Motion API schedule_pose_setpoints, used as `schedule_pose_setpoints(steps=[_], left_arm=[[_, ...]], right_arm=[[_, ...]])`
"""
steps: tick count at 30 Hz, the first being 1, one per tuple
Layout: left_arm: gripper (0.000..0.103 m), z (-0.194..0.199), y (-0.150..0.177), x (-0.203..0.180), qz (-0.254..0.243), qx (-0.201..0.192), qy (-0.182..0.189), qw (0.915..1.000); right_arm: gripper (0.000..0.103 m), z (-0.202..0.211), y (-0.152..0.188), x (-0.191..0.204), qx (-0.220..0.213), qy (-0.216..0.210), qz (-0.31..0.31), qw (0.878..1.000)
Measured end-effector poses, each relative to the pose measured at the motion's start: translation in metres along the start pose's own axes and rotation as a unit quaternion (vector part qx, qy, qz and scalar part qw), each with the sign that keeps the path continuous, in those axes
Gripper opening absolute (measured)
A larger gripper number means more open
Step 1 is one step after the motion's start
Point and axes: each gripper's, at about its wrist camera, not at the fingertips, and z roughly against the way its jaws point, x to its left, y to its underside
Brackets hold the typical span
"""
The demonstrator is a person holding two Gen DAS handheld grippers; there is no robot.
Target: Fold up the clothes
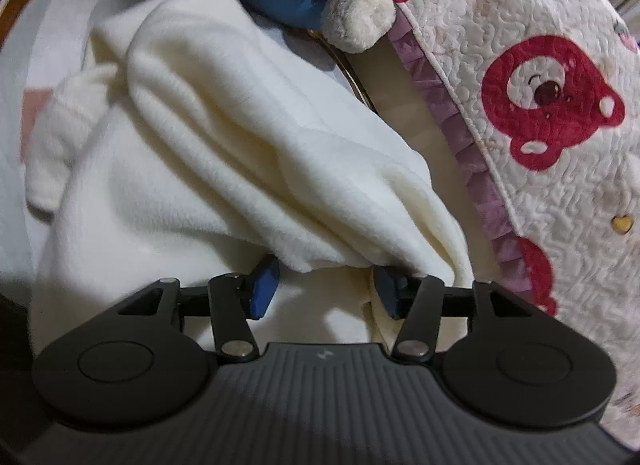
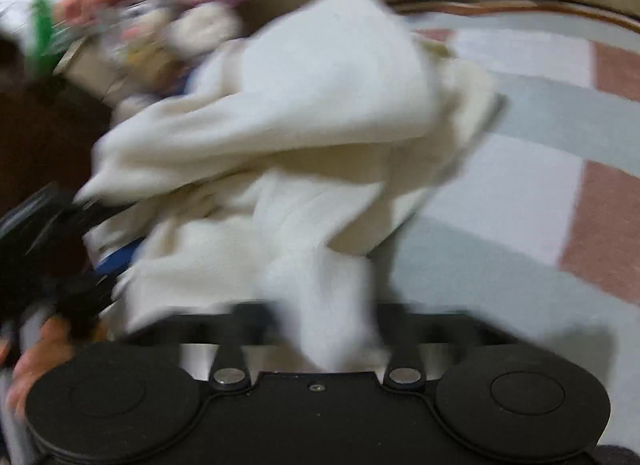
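On my left claw the blue pads stand partly apart with a bunched fold of the cream fleece garment draped over and between them; whether they truly pinch it I cannot tell, since the fabric hides the tips. The garment lies crumpled on the bed, on the checked blanket of grey, white and pink squares, near the edge where the quilted bear-print cover hangs; a plush toy sits just beyond the fleece at that edge. On my right claw the view is smeared; a hanging strip of the same fleece runs down between the fingers, and the fingertips are buried in it, so I judge it gripped but would not swear to it.

Risks as I judge them: the left hold looks loose, so a lift could let the fold slide out; the right may have caught several layers, twisting the fold; dragging toward the bed's edge could snag the toy or cover.
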Motion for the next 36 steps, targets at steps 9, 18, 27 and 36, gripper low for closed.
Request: schedule_pose_setpoints(steps=[9,18,27,36], left_arm=[[0.019,0.007,0.036,-0.049,-0.163,0.075,0.039,0.983],[0.022,0.04,0.1,-0.121,-0.335,0.057,0.072,0.9376],[0.05,0.065,0.129,-0.159,-0.472,-0.001,0.074,0.8783],[0.051,0.052,0.166,-0.166,-0.482,0.078,0.116,0.8648]], right_arm=[[0.019,0.143,0.059,0.056,-0.088,-0.032,0.058,0.994],[0.017,0.253,0.065,0.012,-0.181,0.16,0.042,0.97],[0.016,0.394,0.051,-0.035,-0.263,0.317,0.04,0.91],[0.017,0.517,0.105,-0.087,-0.302,0.524,-0.031,0.796]])
